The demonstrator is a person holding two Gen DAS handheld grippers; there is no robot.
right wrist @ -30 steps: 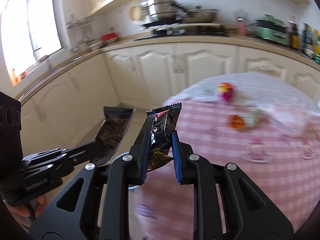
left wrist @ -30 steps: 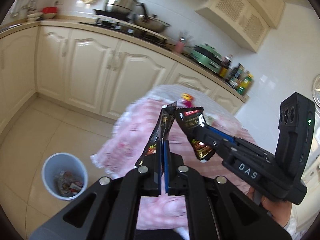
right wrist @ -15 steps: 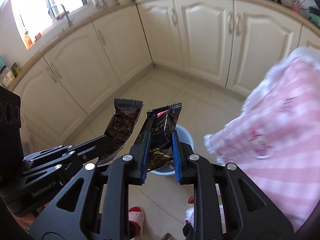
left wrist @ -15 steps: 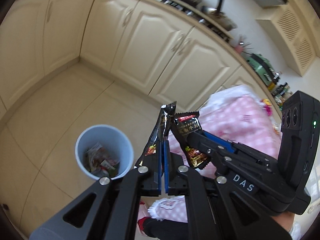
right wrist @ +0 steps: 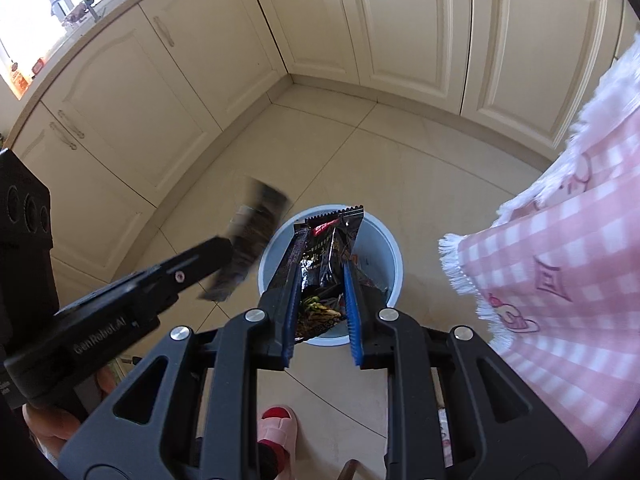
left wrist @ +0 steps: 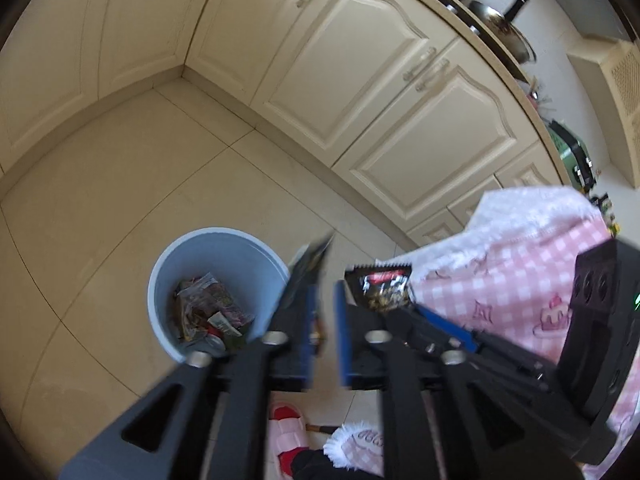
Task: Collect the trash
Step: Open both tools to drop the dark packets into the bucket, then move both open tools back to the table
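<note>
Cream glossy floor tiles [right wrist: 420, 168] with thin grout lines, boxed in by cream panelled cabinet doors [left wrist: 360, 80] meeting at a far corner; open floor all around the bin. Round light-blue plastic bin [left wrist: 224, 256] stands on the tiles, smooth wall, crumpled wrappers lying in its bottom. Pink-and-white checked tablecloth with a white fringe [right wrist: 560, 272] hangs off the tabletop at right; its fringed edge is near the bin rim but apart from it.

Left hand-held gripper [left wrist: 322, 288]: jaws opening, a visible gap between the blue ribbed pads. Thin dark foil wrapper [left wrist: 308, 272] still between them, lying against the left pad, motion-blurred, its top over the bin's right rim.

Right hand-held gripper [right wrist: 320, 276]: partly closed, clamped on a crinkled black snack wrapper with a serrated top edge and red label [right wrist: 328, 252]. From its wrist view the wrapper sits directly over the bin mouth.

Both grippers side by side, close, not touching. Pink slipper with red trim [right wrist: 276, 432] on the floor at the near edge.
</note>
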